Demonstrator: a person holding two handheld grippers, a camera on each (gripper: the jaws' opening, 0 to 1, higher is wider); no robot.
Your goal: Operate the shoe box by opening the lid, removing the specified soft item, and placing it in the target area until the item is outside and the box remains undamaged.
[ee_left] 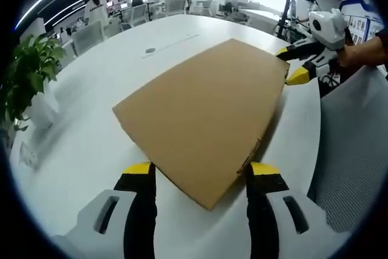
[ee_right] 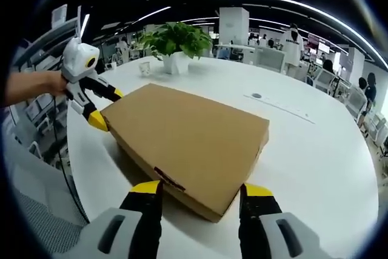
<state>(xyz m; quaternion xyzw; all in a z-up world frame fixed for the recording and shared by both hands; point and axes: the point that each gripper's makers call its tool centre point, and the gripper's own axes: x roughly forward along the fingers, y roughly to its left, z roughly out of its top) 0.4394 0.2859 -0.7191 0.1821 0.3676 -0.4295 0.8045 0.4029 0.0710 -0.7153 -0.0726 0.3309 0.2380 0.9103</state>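
Observation:
A flat brown cardboard shoe box (ee_left: 206, 119) lies shut on the round white table (ee_left: 121, 59). In the left gripper view my left gripper (ee_left: 201, 171) is open, its yellow-tipped jaws either side of the box's near corner. My right gripper (ee_left: 292, 65) is at the far right corner, a hand behind it. In the right gripper view the box (ee_right: 188, 137) fills the middle. My right gripper (ee_right: 202, 189) is open astride its near corner. My left gripper (ee_right: 104, 108), held by a hand (ee_right: 30, 86), stands open at the opposite corner. The soft item is hidden.
A green plant (ee_right: 176, 40) in a white pot stands on the table beyond the box, also seen as the plant (ee_left: 27, 74). Grey mesh fabric (ee_left: 354, 144) lies off the table edge. Office chairs, desks and people are in the background.

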